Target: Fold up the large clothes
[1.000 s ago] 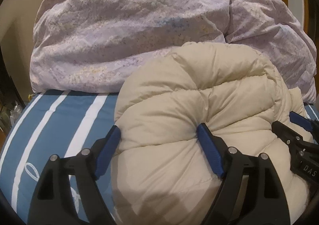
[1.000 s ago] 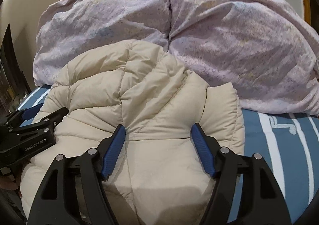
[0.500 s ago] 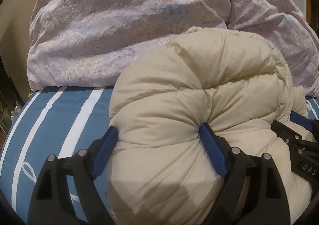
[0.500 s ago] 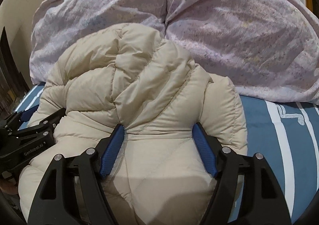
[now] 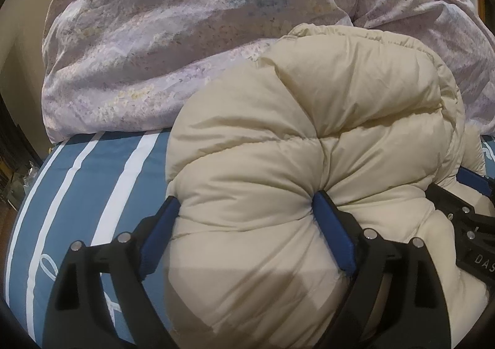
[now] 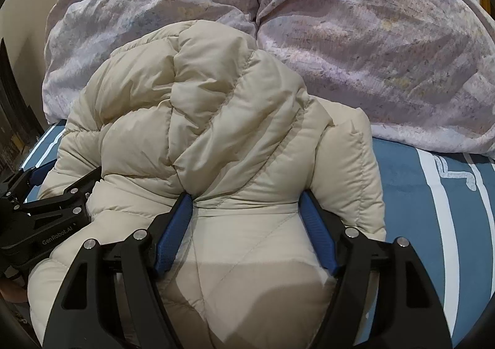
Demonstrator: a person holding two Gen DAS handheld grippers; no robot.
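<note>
A cream puffer jacket lies bunched into a thick bundle on the blue striped bed sheet. My left gripper straddles the bundle's left part; its blue pads press into the padding and pucker it, while its jaws are opening. In the right wrist view the jacket rises in folded layers. My right gripper is shut on a wide fold of its right part. Each gripper shows in the other's view: the right one at the edge, the left one low on the left.
A big lilac flowered duvet is heaped right behind the jacket, touching it, and fills the back of the bed. Striped sheet shows to the left and to the right. A cream wall and dark furniture stand at the far left.
The jacket bundle has been pushed up and toward the duvet and now stands taller in both views. The left jaws stand slightly wider. Both grippers keep hold.
</note>
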